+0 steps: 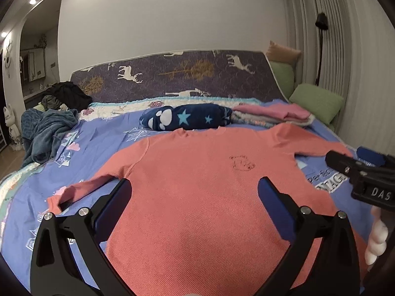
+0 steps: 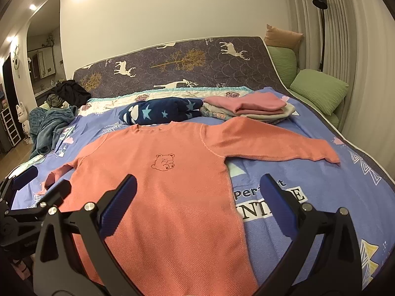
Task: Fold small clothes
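Item: coral-orange long-sleeved top (image 2: pixel 172 185), small, in a textured waffle-like knit, with a small outlined bear drawn on the chest. It lay unfolded and face up on a blue printed bedsheet (image 2: pixel 321 197), neckline toward the headboard, hem toward the cameras, both sleeves spread outward and angled slightly down. Behind its neckline lay a navy star-and-paw garment (image 2: pixel 160 113), bundled, and beside that a stack of folded clothes (image 2: pixel 249 109) with a pink piece on top.

Your left gripper (image 1: pixel 195 192) is tilted downward with its jaws spread fully apart and nothing between them. Your right gripper (image 2: pixel 198 190) matches this pose, jaws wide and empty, just beside the left.
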`<act>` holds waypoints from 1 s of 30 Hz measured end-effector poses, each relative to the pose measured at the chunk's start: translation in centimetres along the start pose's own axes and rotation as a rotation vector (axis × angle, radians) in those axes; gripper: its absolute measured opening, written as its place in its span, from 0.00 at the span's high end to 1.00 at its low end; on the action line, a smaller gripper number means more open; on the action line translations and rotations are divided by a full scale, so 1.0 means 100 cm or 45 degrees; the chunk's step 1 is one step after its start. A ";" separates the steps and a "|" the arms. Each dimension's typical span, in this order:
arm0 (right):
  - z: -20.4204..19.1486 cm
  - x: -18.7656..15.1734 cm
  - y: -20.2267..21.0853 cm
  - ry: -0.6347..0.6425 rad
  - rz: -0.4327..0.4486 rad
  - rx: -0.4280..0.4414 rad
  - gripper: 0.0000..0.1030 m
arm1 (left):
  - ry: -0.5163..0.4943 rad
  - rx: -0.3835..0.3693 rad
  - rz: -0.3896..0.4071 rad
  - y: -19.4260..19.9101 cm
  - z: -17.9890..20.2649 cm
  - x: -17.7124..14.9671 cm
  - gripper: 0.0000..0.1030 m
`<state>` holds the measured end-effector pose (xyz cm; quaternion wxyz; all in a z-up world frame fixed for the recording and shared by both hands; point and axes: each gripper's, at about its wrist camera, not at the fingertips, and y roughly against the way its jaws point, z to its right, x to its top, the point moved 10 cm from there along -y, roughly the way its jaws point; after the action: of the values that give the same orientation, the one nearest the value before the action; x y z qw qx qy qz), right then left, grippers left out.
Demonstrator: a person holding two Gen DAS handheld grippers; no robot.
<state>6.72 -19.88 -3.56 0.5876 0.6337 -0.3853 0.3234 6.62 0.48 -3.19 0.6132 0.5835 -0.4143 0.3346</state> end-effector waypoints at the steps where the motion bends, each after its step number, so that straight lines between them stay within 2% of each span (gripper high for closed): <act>1: 0.000 -0.001 0.000 -0.002 -0.003 0.001 0.02 | 0.018 0.007 -0.009 0.000 -0.002 0.000 0.01; 2: 0.000 -0.001 0.000 -0.005 -0.005 0.003 0.02 | 0.013 0.016 -0.054 -0.002 -0.004 -0.003 0.01; 5: 0.001 -0.003 -0.001 -0.010 -0.011 0.008 0.02 | -0.034 0.061 -0.100 -0.006 -0.004 -0.005 0.01; 12: -0.002 -0.006 0.000 -0.007 -0.017 0.019 0.02 | -0.042 0.027 -0.186 -0.008 0.004 -0.017 0.01; 16: -0.006 -0.006 0.000 0.005 -0.016 0.023 0.02 | -0.059 0.035 -0.174 -0.007 0.004 -0.018 0.01; 24: -0.010 -0.008 -0.003 0.013 -0.030 0.023 0.02 | 0.021 -0.009 -0.229 -0.007 0.002 -0.022 0.02; 30: -0.014 -0.009 -0.006 0.025 -0.041 0.021 0.02 | -0.001 -0.001 -0.225 -0.010 0.000 -0.024 0.02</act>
<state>6.81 -18.34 -4.51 0.5913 0.6415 -0.3664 0.3234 6.47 0.58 -5.80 0.6403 0.6176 -0.3616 0.2789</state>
